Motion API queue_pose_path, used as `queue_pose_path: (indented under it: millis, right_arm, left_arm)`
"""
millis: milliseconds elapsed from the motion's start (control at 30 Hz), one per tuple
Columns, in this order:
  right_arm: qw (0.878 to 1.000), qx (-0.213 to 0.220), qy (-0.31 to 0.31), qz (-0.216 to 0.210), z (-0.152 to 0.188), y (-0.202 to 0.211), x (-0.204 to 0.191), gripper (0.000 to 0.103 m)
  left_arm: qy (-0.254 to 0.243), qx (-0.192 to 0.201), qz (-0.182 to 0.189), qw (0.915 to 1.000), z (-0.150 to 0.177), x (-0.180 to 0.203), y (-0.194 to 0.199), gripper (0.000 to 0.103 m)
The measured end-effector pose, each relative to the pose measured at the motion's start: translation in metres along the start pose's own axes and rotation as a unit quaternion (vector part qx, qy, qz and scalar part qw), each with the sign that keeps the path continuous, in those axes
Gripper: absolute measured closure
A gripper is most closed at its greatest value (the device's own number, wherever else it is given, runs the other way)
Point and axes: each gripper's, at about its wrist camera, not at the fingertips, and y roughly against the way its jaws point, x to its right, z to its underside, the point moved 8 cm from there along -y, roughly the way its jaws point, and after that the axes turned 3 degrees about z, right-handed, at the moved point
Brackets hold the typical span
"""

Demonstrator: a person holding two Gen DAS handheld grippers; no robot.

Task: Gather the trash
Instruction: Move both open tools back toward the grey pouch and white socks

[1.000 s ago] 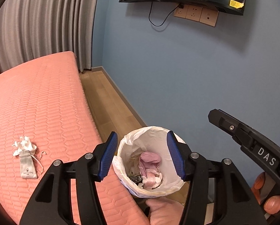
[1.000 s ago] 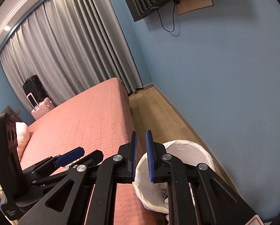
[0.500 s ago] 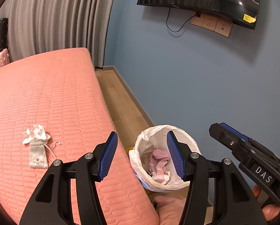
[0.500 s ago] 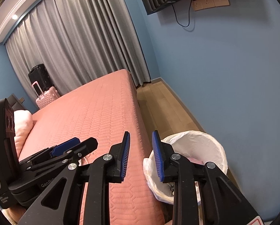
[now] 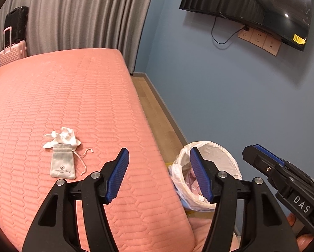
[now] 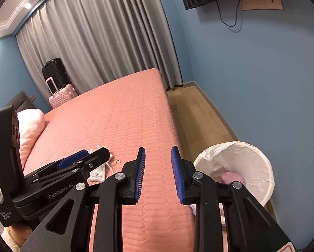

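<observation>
A pale pink hard-shell suitcase (image 5: pixel 12 51) stood at the far left with a black suitcase (image 5: pixel 17 24) behind it, both against the grey pleated curtains (image 5: pixel 83 16). The salmon-pink quilted bed (image 5: pixel 73 105) filled the middle of the room. On it lay a crumpled white tissue (image 5: pixel 62 137) touching the top edge of a small grey drawstring pouch (image 5: pixel 62 162), both well apart from any fingers. The left gripper (image 5: pixel 158 175) hung over the bed's near corner, its blue-padded fingers spread wide and holding nothing. Just beside the bed, on the wooden floor (image 5: pixel 157 115), sat a round bin lined with a white plastic bag (image 6: pixel 236 163), with pink and white scraps inside. The right gripper (image 6: pixel 158 174) hovered above the bed edge next to that bin, its fingers parted and empty. A dark wall-mounted television (image 5: pixel 251 8) hung on the blue wall (image 5: pixel 220 94) at the right.
</observation>
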Motion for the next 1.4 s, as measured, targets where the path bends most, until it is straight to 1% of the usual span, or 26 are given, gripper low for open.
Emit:
queue_pose_path:
  millis: [400,433,467,533,1000,1100,1167,1400]
  right_arm:
    - [0.999,-0.017,0.029,-0.019,0.009,-0.016,-0.043,0.077]
    - [0.999,-0.018,0.030,-0.020,0.010,-0.017,-0.046,0.076]
    - [0.999,-0.019,0.032,-0.020,0.011,-0.018,-0.050,0.073]
    - [0.999,-0.020,0.035,-0.021,0.012,-0.019,-0.055,0.071]
    - [0.997,-0.038,0.060,-0.038,0.020,-0.034,-0.096,0.071]
    - [0.996,-0.044,0.065,-0.042,0.026,-0.038,-0.105,0.068]
    - [0.996,-0.048,0.069,-0.043,0.031,-0.042,-0.110,0.065]
    - [0.993,-0.076,0.075,-0.052,0.056,-0.065,-0.129,0.063]
  left_arm:
    - [0.039,0.008,-0.019,0.9990,0.006,-0.046,0.015,0.045]
    - [0.042,0.008,-0.020,0.9989,0.006,-0.049,0.016,0.045]
    - [0.044,0.008,-0.022,0.9988,0.007,-0.052,0.017,0.045]
    - [0.048,0.009,-0.024,0.9985,0.009,-0.059,0.019,0.044]
    - [0.080,0.013,-0.037,0.9960,0.020,-0.103,0.033,0.044]
    - [0.090,0.013,-0.045,0.9949,0.025,-0.116,0.035,0.037]
    - [0.095,0.011,-0.050,0.9941,0.029,-0.125,0.036,0.036]
    - [0.119,-0.012,-0.076,0.9899,0.054,-0.162,0.032,0.030]
